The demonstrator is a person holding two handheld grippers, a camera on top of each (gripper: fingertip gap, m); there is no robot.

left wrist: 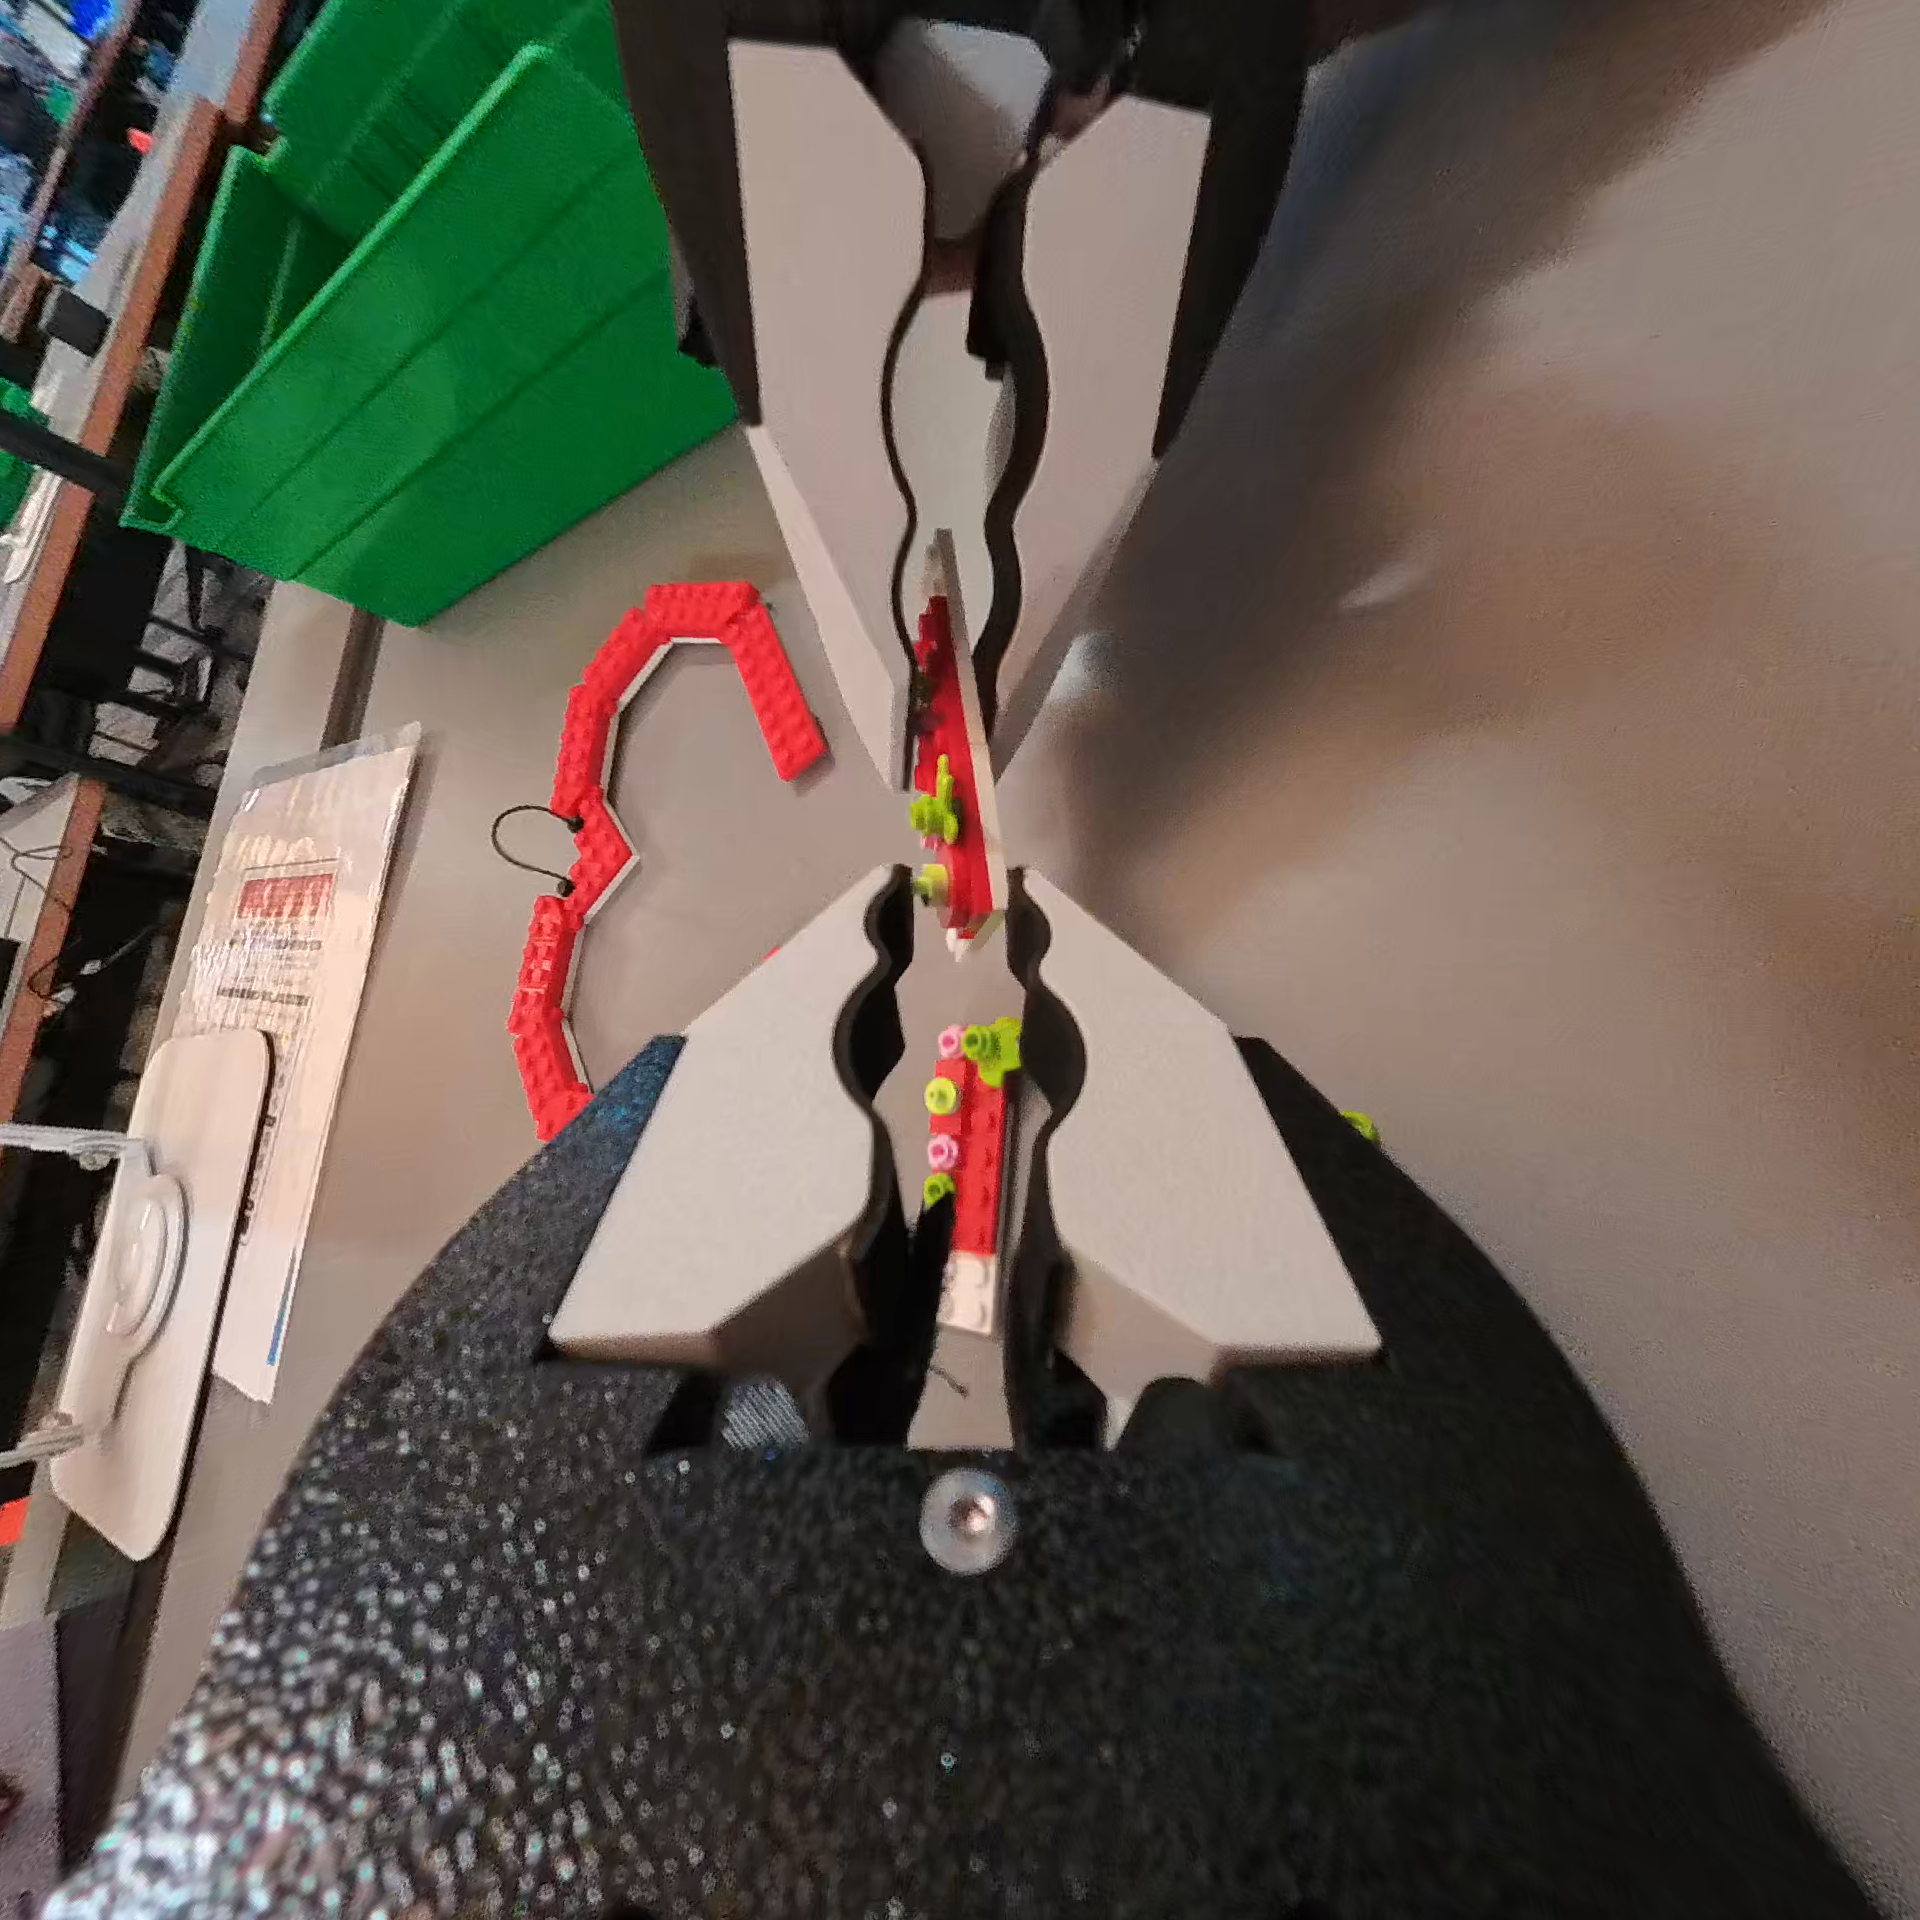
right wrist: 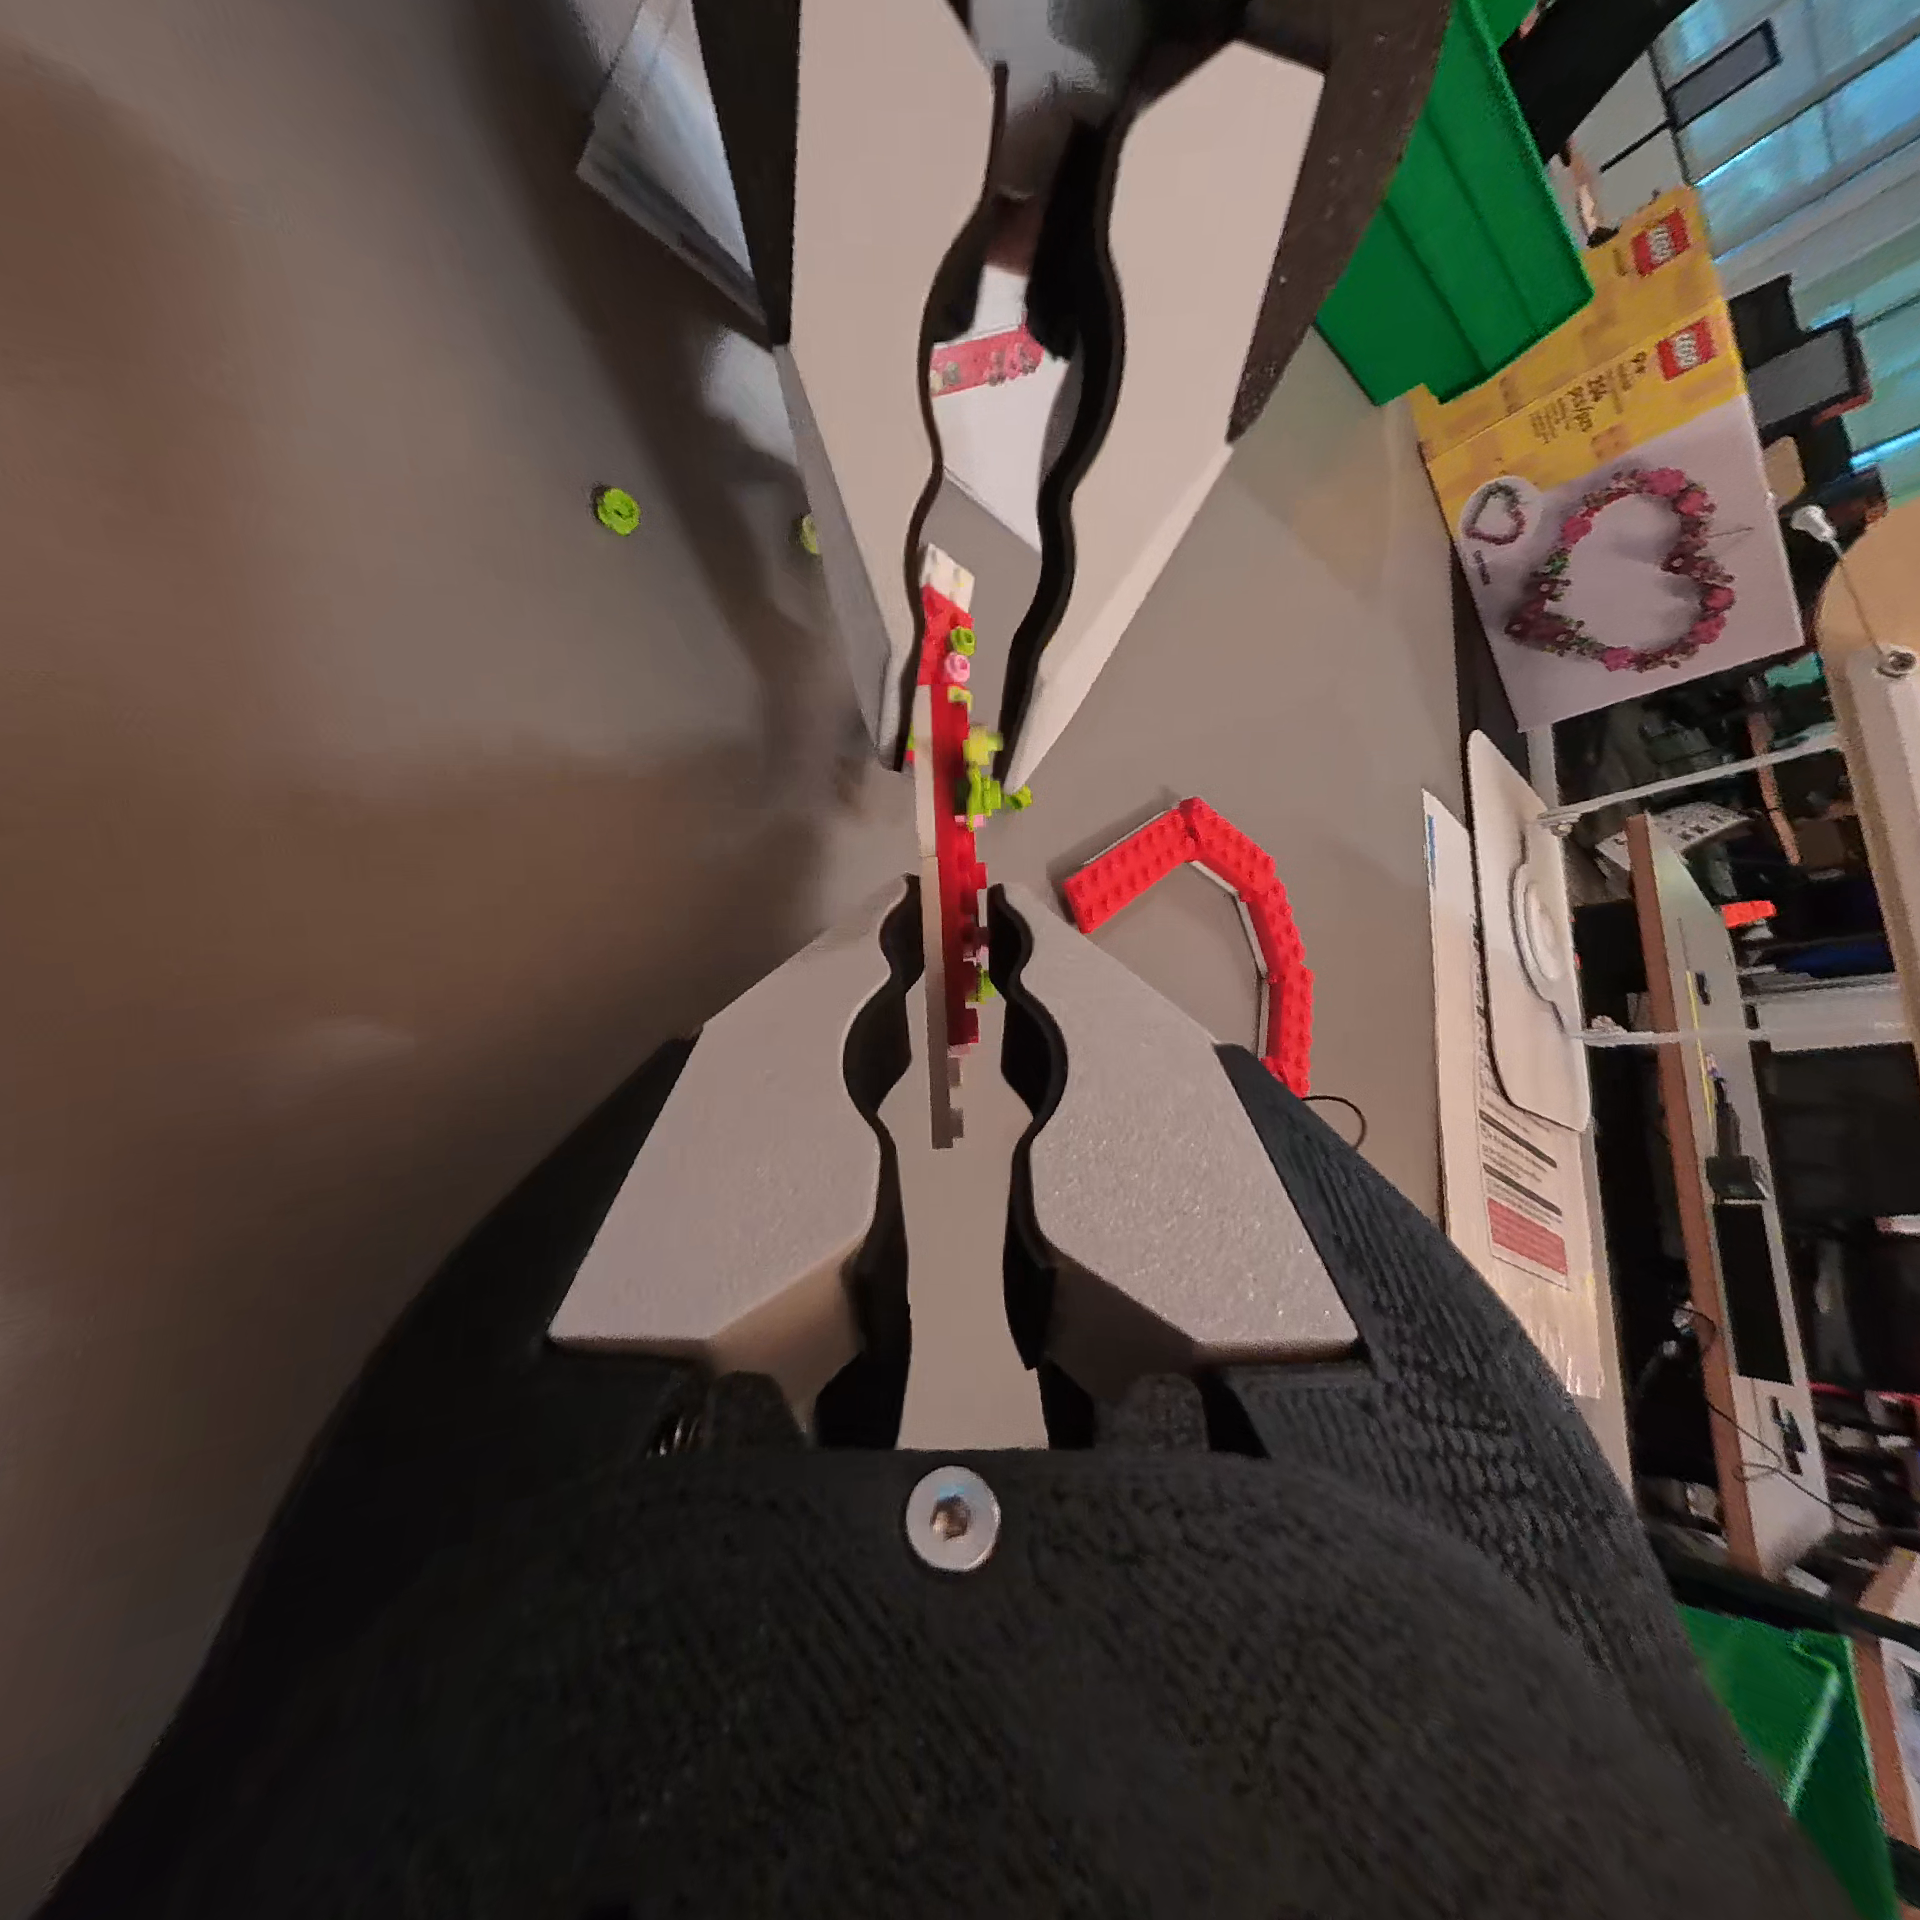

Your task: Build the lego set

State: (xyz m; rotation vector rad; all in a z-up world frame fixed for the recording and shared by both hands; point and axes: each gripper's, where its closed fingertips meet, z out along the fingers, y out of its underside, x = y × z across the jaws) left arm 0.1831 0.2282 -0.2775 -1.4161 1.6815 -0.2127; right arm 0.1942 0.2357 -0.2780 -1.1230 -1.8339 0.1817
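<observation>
A red Lego strip on white plates (left wrist: 982,1153), with lime and pink studs, is held edge-on above the table. My left gripper (left wrist: 958,878) is shut on one end. My right gripper (right wrist: 954,888) is shut on the other end (right wrist: 951,842), tip to tip with the left. In the left wrist view the right gripper (left wrist: 945,779) comes in from the top on a red stretch (left wrist: 951,727); a small gap shows between the two stretches, and I cannot tell whether they are joined. The left gripper (right wrist: 956,769) shows opposite in the right wrist view. A red curved half-heart frame (left wrist: 582,831) (right wrist: 1247,904) lies on the table.
Green bins (left wrist: 416,312) (right wrist: 1455,260) stand at the table's back edge, beside a yellow Lego box (right wrist: 1621,499). A plastic bag with a paper sheet (left wrist: 281,935) and a white card (left wrist: 156,1247) lie near the edge. A loose lime round piece (right wrist: 617,510) lies on the table. Both grippers' tips are close together, under 4 cm apart.
</observation>
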